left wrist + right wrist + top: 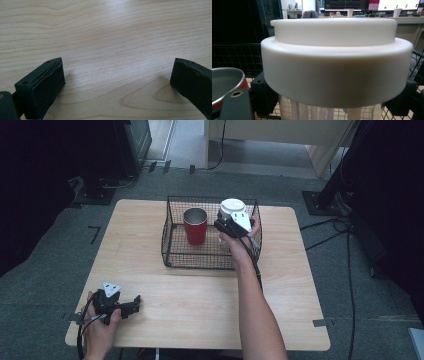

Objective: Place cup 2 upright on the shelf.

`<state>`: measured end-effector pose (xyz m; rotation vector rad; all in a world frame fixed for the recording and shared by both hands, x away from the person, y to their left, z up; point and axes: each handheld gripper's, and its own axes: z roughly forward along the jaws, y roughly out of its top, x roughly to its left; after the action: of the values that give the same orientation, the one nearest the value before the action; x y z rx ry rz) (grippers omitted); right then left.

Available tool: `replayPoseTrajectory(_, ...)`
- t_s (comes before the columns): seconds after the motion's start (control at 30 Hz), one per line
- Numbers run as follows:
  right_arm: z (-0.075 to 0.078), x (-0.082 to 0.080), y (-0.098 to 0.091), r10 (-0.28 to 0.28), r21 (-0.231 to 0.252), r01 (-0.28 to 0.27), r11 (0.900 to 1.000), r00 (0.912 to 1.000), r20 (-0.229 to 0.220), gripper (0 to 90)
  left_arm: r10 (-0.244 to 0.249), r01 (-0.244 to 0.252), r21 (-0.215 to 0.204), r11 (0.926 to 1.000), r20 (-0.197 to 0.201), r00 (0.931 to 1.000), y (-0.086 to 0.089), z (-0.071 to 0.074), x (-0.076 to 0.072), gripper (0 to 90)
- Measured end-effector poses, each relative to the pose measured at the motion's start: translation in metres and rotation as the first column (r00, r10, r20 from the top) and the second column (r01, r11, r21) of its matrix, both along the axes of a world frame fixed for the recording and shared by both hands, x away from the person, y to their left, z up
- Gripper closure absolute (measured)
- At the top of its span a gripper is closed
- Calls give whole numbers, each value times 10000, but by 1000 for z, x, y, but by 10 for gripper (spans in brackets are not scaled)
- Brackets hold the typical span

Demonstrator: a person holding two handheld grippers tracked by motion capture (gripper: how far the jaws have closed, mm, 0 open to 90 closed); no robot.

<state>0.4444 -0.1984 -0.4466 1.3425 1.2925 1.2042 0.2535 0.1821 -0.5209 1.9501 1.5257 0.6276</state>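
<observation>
The white lid (334, 62) of a lidded tumbler (232, 210) lay closest to the lens in the right gripper view, with a clear ribbed body below it and a black jaw pressed against each side just under the lid's rim. The right tongs (227, 224) were thus closed on the tumbler, holding it upright inside the black wire basket (172, 247), toward the basket's right side. The right hand (239, 236) gripped the tongs from the near side, the forearm reaching in from the counter's near edge.

Just beside the tumbler, to its left within the same basket, stood a red cup (195, 225) with a metal interior; its rim appeared at the lower left of the right gripper view (227, 80). Whether cup and tumbler touched could not be determined.

The basket sat on the wooden counter (150, 285) toward its far edge, near the middle.

The left tongs (131, 304) rested at the counter's near left corner, held by the left hand (100, 327). In the left gripper view the jaws stood wide apart over bare wood grain (112, 50), with nothing between them.
</observation>
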Motion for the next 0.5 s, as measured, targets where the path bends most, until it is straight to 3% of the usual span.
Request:
replayPoseTrajectory(0.3, -3, 4, -2, -300, -49, 298, 9995, 9969, -731, 158, 1, -1, -2, 10000, -1, 10000, 0, 0, 0, 0)
replayPoseTrajectory(0.5, -3, 4, -1, -195, -168, 185, 9997, 9976, -662, 158, 0, 0, 0, 10000, -1, 10000, 0, 0, 0, 0)
